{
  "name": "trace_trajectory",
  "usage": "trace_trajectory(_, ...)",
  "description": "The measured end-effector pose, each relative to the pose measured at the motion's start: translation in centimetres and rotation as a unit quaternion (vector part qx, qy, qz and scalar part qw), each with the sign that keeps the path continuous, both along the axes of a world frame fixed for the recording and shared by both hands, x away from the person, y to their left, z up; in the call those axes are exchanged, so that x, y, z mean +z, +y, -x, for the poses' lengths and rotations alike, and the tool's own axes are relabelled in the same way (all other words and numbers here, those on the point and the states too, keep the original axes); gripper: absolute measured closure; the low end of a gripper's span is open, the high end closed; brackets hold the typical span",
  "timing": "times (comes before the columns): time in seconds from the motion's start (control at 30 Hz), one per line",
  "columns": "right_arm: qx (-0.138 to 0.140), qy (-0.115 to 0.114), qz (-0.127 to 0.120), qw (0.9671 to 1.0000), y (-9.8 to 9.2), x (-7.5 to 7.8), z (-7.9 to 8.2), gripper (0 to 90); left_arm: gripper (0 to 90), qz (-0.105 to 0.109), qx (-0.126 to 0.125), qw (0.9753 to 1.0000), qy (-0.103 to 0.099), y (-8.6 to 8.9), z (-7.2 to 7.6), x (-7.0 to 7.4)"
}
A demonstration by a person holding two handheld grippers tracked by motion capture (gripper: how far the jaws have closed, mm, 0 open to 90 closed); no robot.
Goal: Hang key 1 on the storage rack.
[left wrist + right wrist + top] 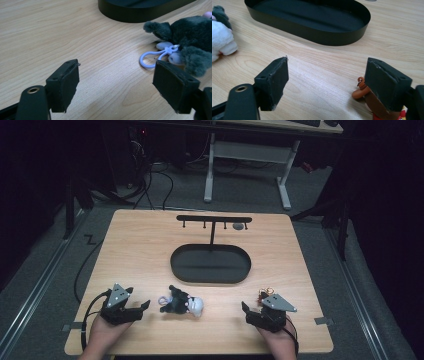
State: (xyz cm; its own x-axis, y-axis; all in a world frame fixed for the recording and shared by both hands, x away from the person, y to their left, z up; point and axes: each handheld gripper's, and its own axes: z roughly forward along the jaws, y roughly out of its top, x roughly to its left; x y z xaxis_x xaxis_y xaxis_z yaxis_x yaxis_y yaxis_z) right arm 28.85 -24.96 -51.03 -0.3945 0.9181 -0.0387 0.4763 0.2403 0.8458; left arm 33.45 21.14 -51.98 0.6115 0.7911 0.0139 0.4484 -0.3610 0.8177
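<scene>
Dim room, grey carpet floor (pixel 45 270), white-legged desk (pixel 247 150), tangled cables (pixel 150 175)

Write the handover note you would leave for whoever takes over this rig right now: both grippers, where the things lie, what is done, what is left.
Left gripper: open, holding nothing, on the table just left of the plush keychain.
Right gripper: open, holding nothing; the small orange keychain figure lies beside its right jaw.
Black stand with an oval tray: hooks bare but for a small grey thing near the right end that I cannot identify.
Done: nothing hung or picked up.
Left: probably grasp each keychain and hang it on a hook.
</scene>
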Motion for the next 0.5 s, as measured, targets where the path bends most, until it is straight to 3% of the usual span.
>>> trace_trajectory(0.13, 0.005, 0.004, -0.001, 1.0, 0.2, 0.1, 0.0, 16.2, 17.3, -0.002, 0.004, 1.0, -0.002, -0.2, 0.0, 0.0)
trace_trajectory(0.3, 0.01, -0.01, 0.021, 0.9997, 1.0, 0.1, 0.2, 14.6, 14.8, -0.014, -0.004, 0.9999, -0.007, -0.9, 0.3, 0.2)
trace_trajectory(0.5, 0.019, 0.002, 0.029, 0.9994, 1.4, 0.0, -0.5, 12.0, 15.0, -0.015, -0.016, 0.9996, -0.017, -1.7, 0.5, 0.4)
